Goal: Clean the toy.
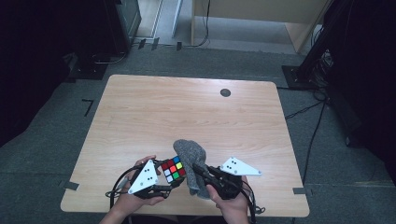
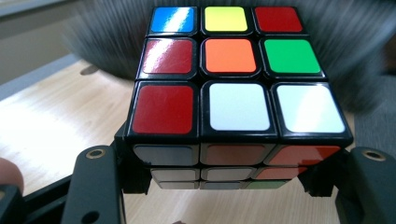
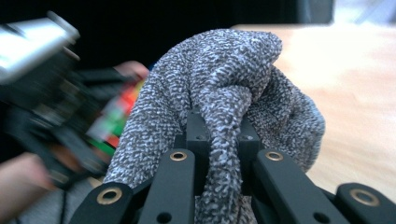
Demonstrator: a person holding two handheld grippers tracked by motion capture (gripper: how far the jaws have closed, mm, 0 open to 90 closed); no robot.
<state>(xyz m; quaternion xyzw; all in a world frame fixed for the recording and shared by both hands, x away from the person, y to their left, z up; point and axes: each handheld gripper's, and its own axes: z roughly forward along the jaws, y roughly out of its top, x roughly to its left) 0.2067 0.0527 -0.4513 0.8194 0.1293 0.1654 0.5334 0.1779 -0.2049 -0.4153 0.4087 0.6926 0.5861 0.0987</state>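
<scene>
Lab: stands, cables (image 1: 306, 110), taped carpet.

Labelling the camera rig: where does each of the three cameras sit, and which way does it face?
High view: above the person's table edge, facing forward and down on the table; both hands, left gripper and right gripper show.
Left gripper view: rides the left gripper, looking along its fingers, shut on the puzzle cube.
Right gripper view: rides the right gripper, looking along its fingers, shut on the grey cloth; the other hand at left.
Shared: all three show cube and cloth.
</scene>
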